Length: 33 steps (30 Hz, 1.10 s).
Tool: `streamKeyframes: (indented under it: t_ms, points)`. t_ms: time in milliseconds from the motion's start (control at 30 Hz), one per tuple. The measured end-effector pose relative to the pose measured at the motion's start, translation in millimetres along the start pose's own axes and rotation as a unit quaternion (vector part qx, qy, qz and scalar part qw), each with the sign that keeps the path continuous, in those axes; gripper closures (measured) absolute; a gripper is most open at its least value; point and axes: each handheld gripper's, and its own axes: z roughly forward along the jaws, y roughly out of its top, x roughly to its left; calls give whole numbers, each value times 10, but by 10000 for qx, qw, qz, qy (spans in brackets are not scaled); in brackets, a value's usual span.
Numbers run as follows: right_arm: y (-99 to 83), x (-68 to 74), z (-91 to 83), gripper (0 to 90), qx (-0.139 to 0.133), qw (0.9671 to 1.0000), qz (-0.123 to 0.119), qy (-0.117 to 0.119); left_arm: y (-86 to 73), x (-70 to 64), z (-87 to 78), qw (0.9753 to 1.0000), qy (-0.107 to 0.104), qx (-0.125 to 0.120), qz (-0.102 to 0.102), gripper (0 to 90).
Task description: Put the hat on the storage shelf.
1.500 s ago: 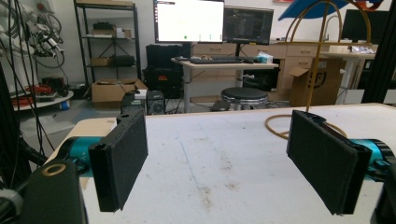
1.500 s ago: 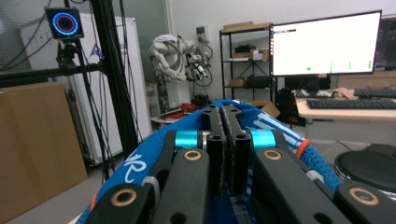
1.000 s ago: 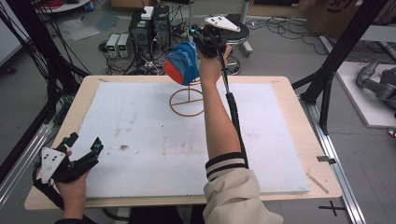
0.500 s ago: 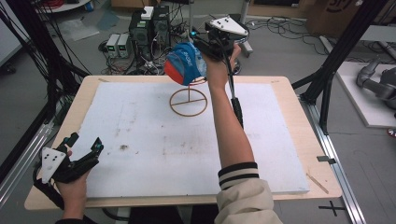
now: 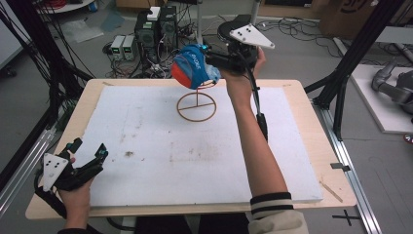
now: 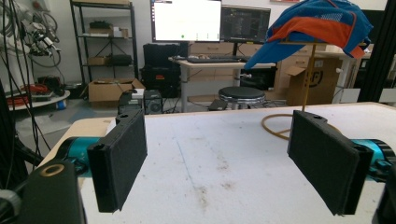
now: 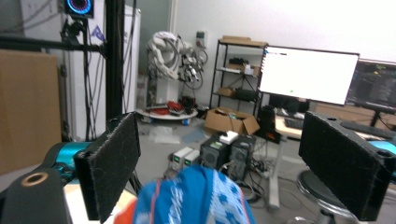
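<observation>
Blue-orange cap (image 5: pixel 192 67) on stand (image 5: pixel 197 104), lettering unreadable

Blue cap (image 5: pixel 192 66) with an orange-red panel and white lettering, perched on a thin golden-brown wire stand (image 5: pixel 196 106). The table (image 5: pixel 311 161) is pale wood topped by a white sheet (image 5: pixel 195 161) flecked with dark smudges. Both grippers, left (image 5: pixel 87 163) and right (image 5: pixel 214 58), are black with teal accents and white plates; a dark cuff (image 5: pixel 272 204) carries white stripes.

Blue-orange cap (image 5: pixel 191 67) atop wire stand (image 5: pixel 196 104); right hand-held gripper (image 5: pixel 214 62) beside it.
</observation>
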Motion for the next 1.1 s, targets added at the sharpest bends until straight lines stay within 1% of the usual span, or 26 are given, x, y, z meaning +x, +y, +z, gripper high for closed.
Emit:
streamKeyframes:
  t_ms: [67, 100, 133, 167, 267, 367, 400, 433, 467, 567, 733, 867, 967, 1100]
  points:
    - [-49, -46, -97, 118, -18, 10000, -44, -37, -2, 15, 7, 10000, -1, 13, 11, 200]
    - [-70, -64, -138, 108, 1, 10000, -47, -78, -6, 24, 11, 10000, -6, 27, 17, 198]
    - [-103, -93, -198, 100, 85, 9998, -30, -149, -8, 32, 15, 10000, -12, 50, 31, 198]
    - [-135, -119, -256, 99, 72, 9999, -34, -152, -10, 40, 20, 10000, -2, 61, 31, 197]
    - [-207, -207, -429, 99, 134, 9995, -93, -261, -7, 64, 22, 10000, 38, 29, -30, 191]
    - [-254, -302, -600, 97, 81, 9995, -2, -321, 2, 76, 24, 10000, 55, 27, -53, 182]
    - [-275, -338, -677, 80, 68, 9994, 65, -346, 5, 75, 28, 10000, 52, 46, -58, 176]
    - [-291, -367, -733, 52, 43, 9993, 90, -366, 5, 75, 33, 10000, 38, 53, -50, 174]
    - [-308, -391, -789, 44, 53, 9991, 100, -399, 5, 71, 41, 10000, 33, 57, -55, 170]
    - [-370, -458, -970, 42, 8, 9989, 108, -454, 13, 50, 58, 10000, 8, 62, -14, 165]
    - [-497, -613, -1257, 35, -75, 9982, 237, -552, 21, 17, 83, 10000, -33, 64, 52, 162]
    - [-587, -720, -1471, 28, -133, 9974, 340, -624, 24, 6, 100, 10000, -59, 64, 47, 160]
    - [-655, -779, -1626, 25, -186, 9971, 364, -648, 27, 2, 106, 9999, -83, 59, 46, 159]
    - [-780, -861, -1859, 25, -140, 9964, 442, -708, 34, -22, 107, 9999, -116, 52, 56, 159]
